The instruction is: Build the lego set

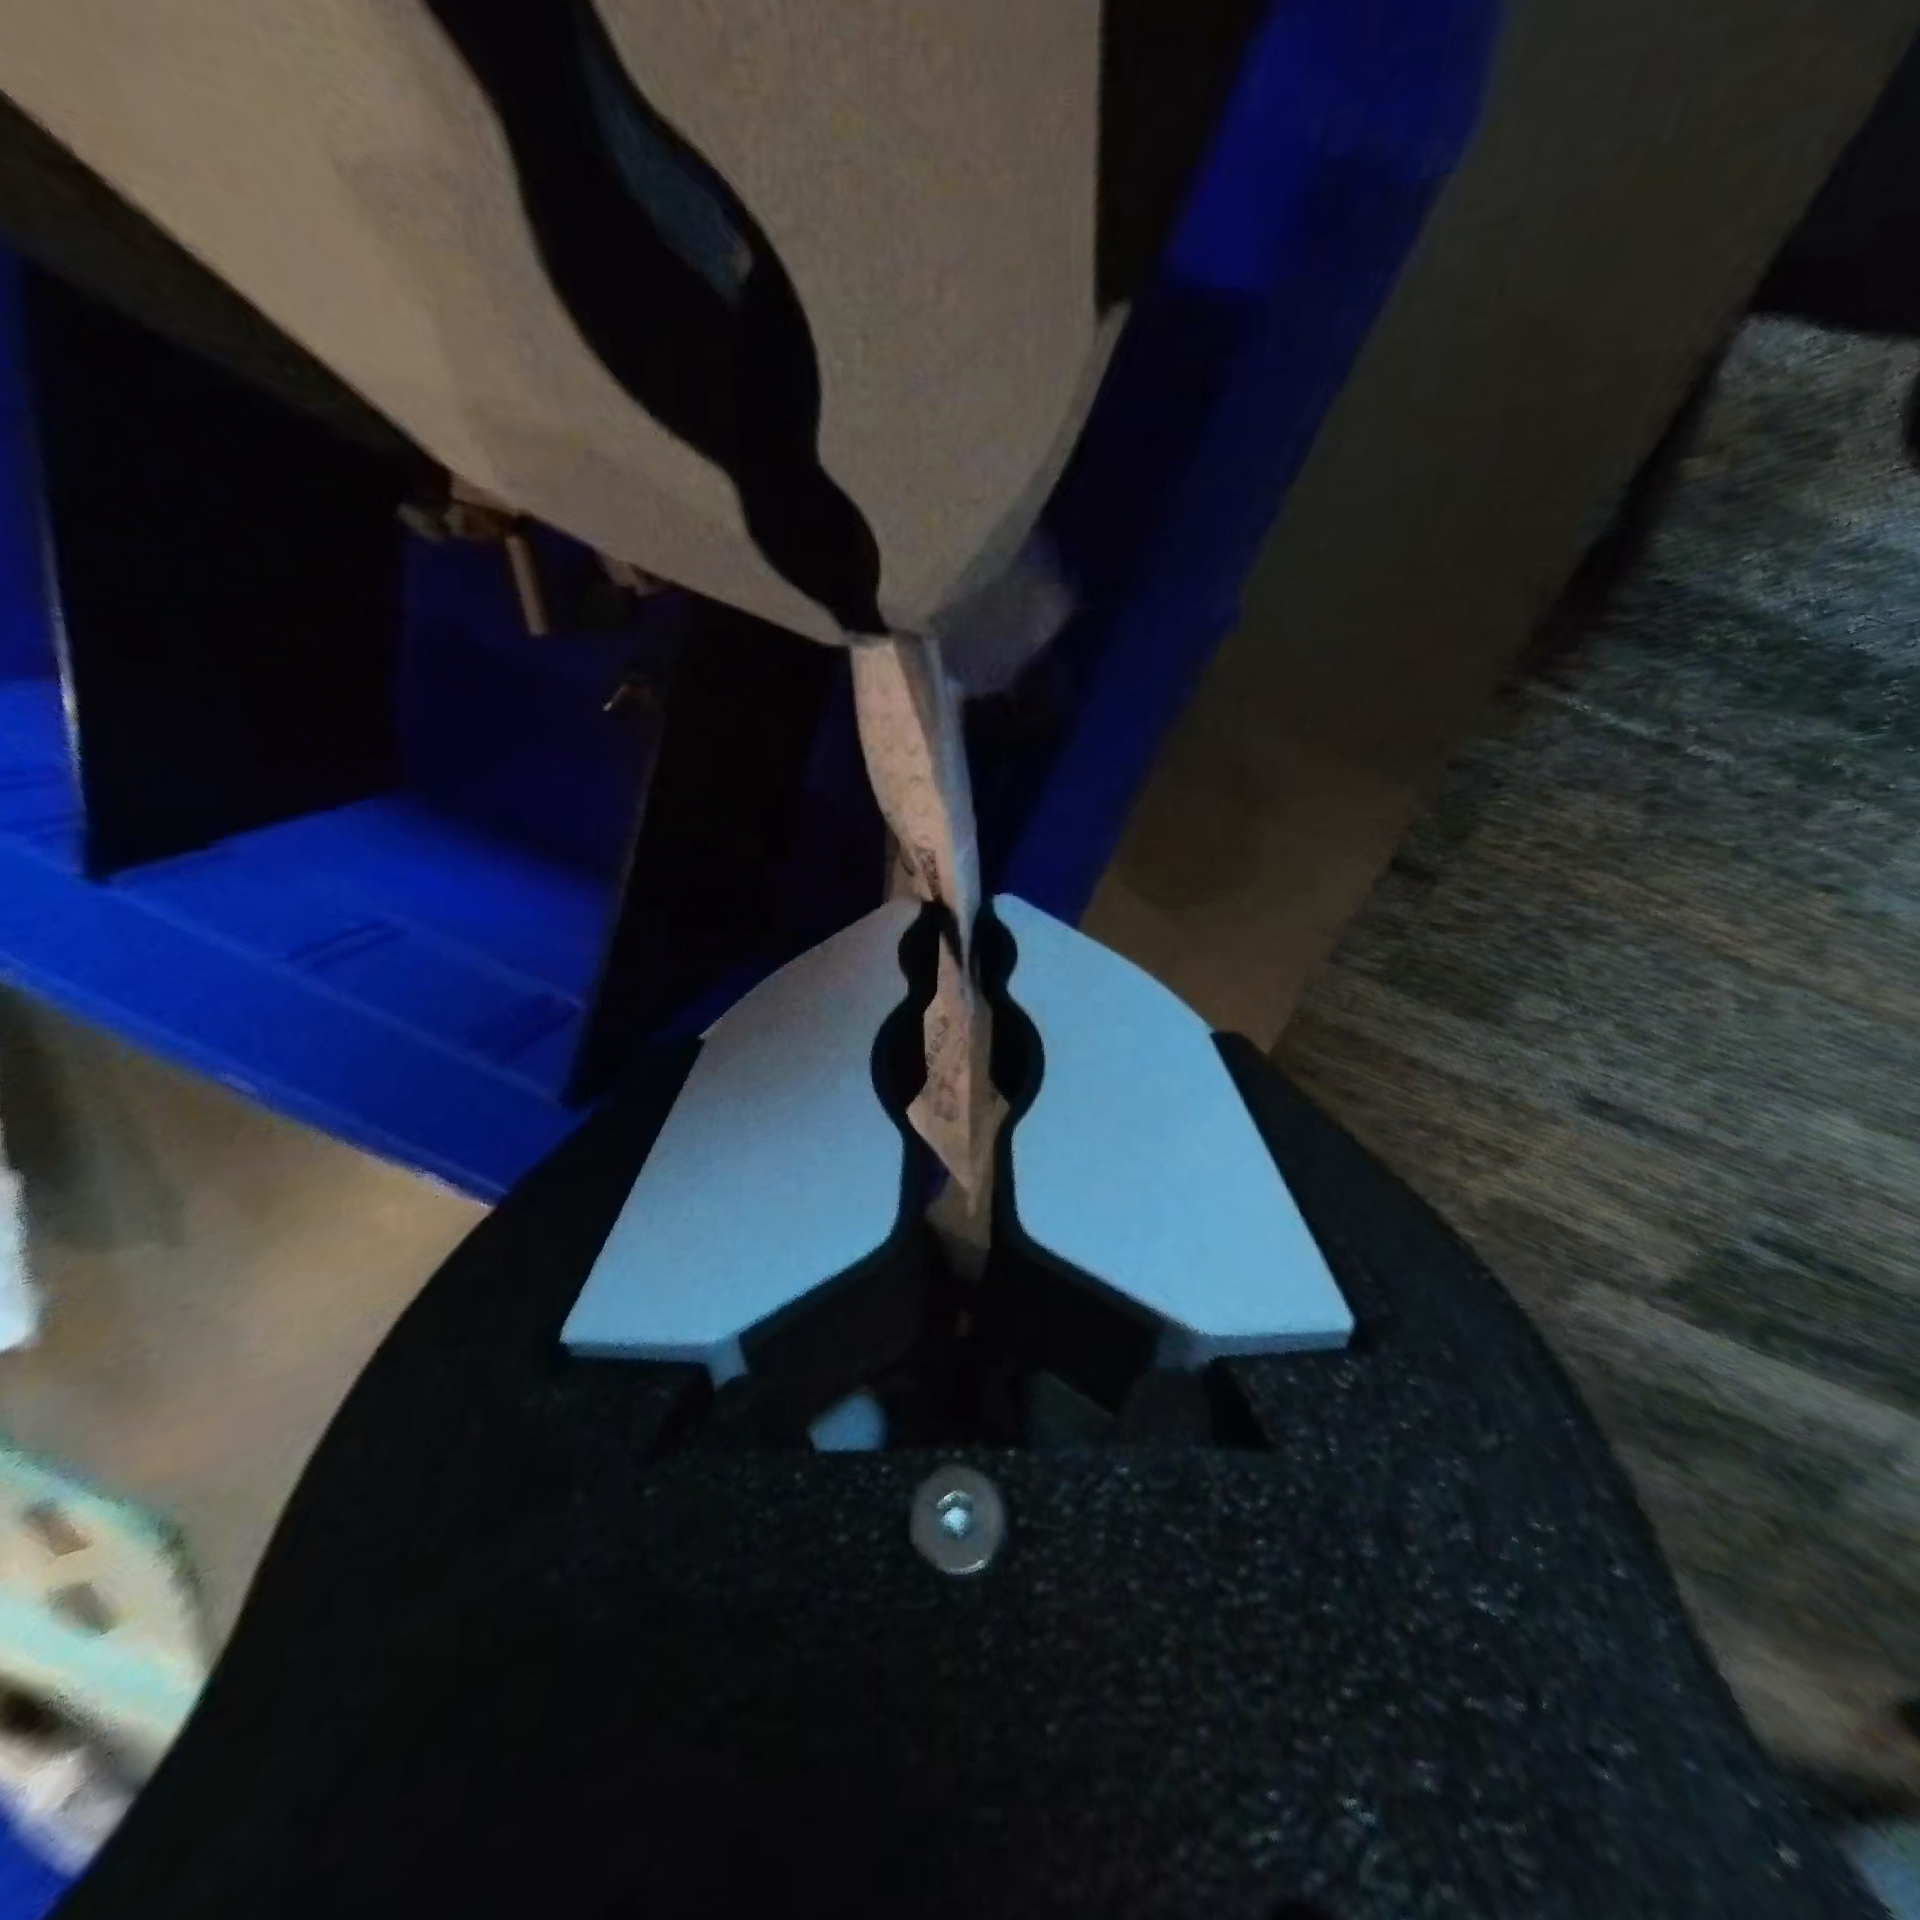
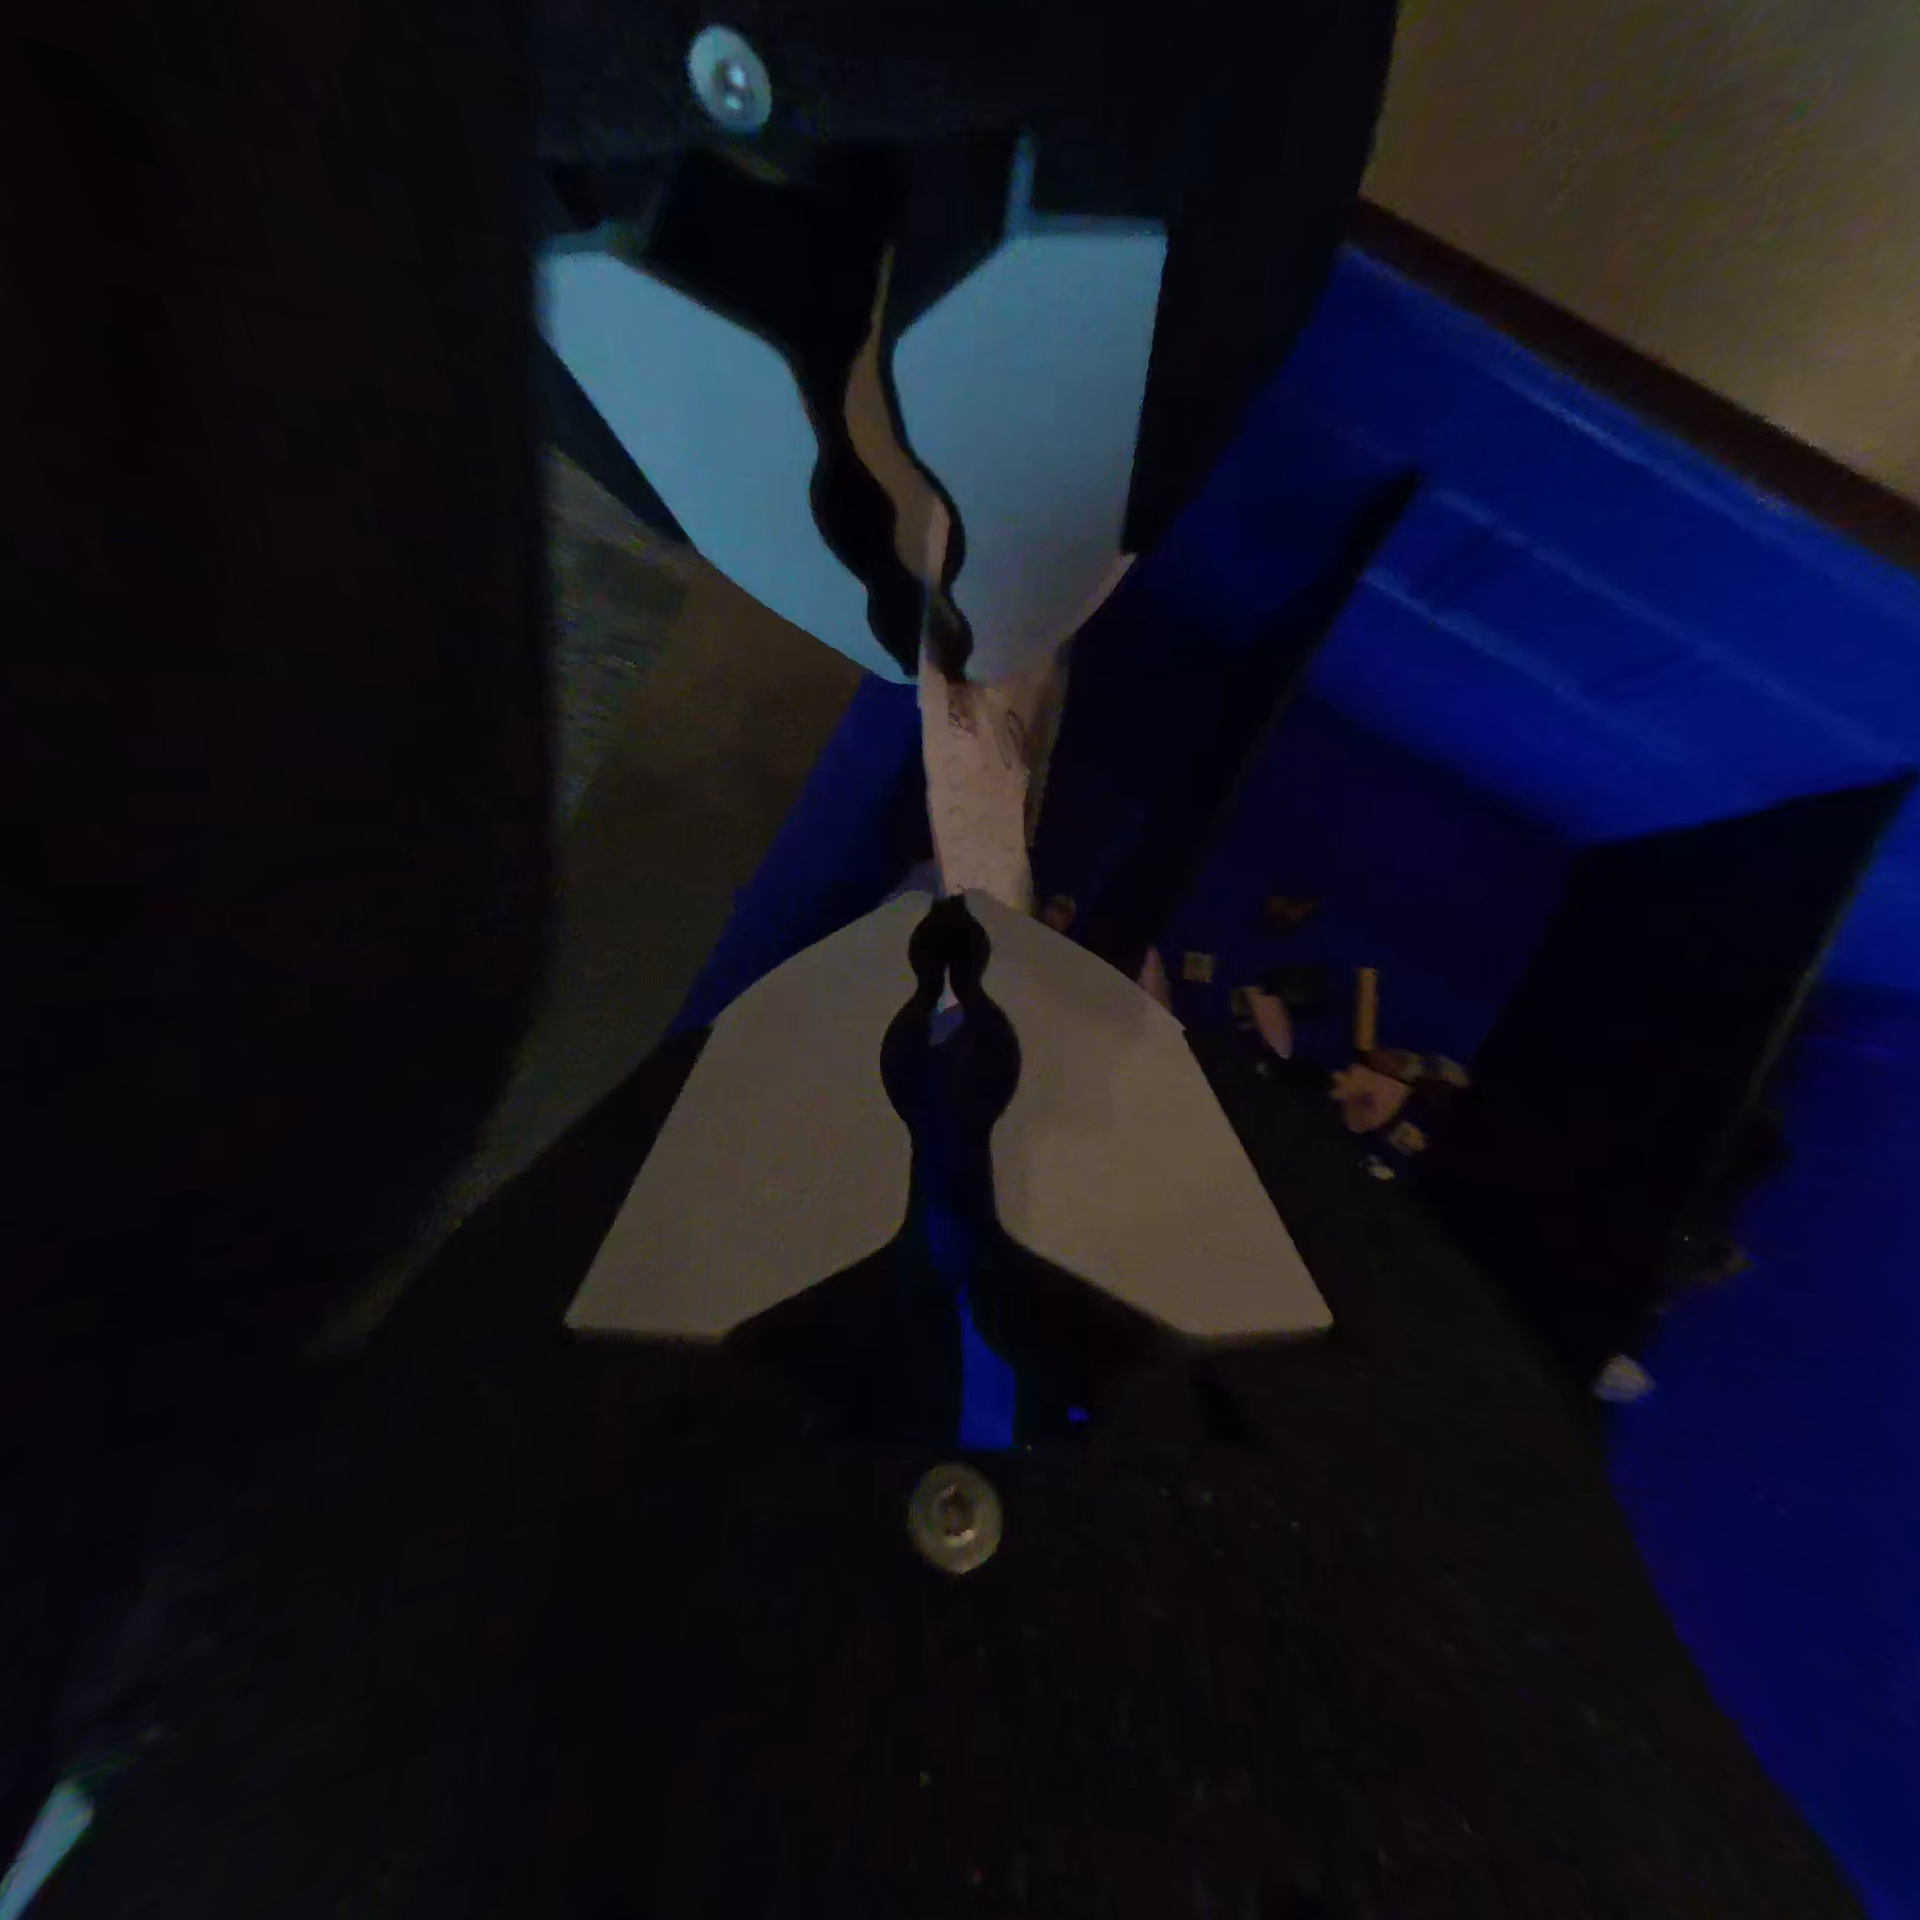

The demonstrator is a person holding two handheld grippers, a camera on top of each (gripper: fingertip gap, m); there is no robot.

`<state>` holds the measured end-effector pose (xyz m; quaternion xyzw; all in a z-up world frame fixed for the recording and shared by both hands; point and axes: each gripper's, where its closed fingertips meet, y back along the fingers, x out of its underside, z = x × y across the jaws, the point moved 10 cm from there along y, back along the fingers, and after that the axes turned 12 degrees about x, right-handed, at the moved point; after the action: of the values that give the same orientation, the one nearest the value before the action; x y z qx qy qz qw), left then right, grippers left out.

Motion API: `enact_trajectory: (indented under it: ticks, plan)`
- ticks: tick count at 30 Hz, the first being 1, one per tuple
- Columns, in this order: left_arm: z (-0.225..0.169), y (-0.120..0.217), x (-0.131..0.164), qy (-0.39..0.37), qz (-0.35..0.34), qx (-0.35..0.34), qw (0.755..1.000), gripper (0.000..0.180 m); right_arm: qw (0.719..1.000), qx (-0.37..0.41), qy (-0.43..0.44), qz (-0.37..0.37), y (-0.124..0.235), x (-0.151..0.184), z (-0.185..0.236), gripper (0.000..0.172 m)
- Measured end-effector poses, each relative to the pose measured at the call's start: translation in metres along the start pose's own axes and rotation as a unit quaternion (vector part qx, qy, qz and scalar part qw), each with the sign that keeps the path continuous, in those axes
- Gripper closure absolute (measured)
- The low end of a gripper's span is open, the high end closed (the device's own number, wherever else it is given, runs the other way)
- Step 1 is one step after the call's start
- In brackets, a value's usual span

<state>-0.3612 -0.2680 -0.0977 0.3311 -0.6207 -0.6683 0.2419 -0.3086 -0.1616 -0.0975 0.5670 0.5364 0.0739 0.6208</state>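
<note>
Below and behind, floor and wall: a mottled grey-brown carpet (image 1: 1621,935) lies to one side, and the right wrist view shows a beige wall (image 2: 1683,208) with a dark skirting strip along its foot.
Blue bin: a deep blue plastic bin (image 1: 312,935) stands open under both tools. Its rim and inner walls fill the background of the right wrist view (image 2: 1558,665).
Tan panel: a flat tan panel (image 1: 1351,623) stands just beside the bin's edge. What it is cannot be told.
Left gripper: the left gripper (image 1: 951,935) is clamped on a paper strip. The strip runs deep between its pale pads (image 1: 1122,1143), which pinch it at their narrow points. It shows again from the far side (image 2: 925,644).
Right gripper: the right gripper (image 2: 951,925) faces the left one nose to nose and is closed, its very tips nipping the strip's other end (image 1: 873,613).
Paper strip: the paper strip (image 1: 914,769) is thin, pale, faintly printed and creased along its length. It spans the short gap between the two tools over the bin and looks pulled straight (image 2: 982,790).
Scraps: small pale and brown scraps (image 2: 1351,1039) lie scattered on the bin's floor, well apart from the strip.
</note>
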Motion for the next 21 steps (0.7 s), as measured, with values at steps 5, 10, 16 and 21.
enact_trajectory:
  ticks: [5,10,16,21]
  plan:
    - [0.003,0.008,0.012,0.044,-0.093,0.01,0.995,0.164,0.998,-0.009,-0.056,-0.031,0.006,0.01,-0.012,0.172]
    - [-0.002,0.004,0.031,0.083,-0.151,-0.088,0.981,0.128,0.988,-0.047,-0.13,-0.066,0.012,0.021,-0.021,0.172]
    - [-0.016,0.007,0.049,0.109,-0.285,-0.182,0.935,0.14,0.983,-0.054,-0.142,-0.104,0.019,0.032,-0.017,0.172]
    - [-0.015,0.009,0.044,0.105,-0.298,-0.193,0.929,0.158,0.979,-0.049,-0.135,-0.146,0.021,0.042,-0.013,0.172]
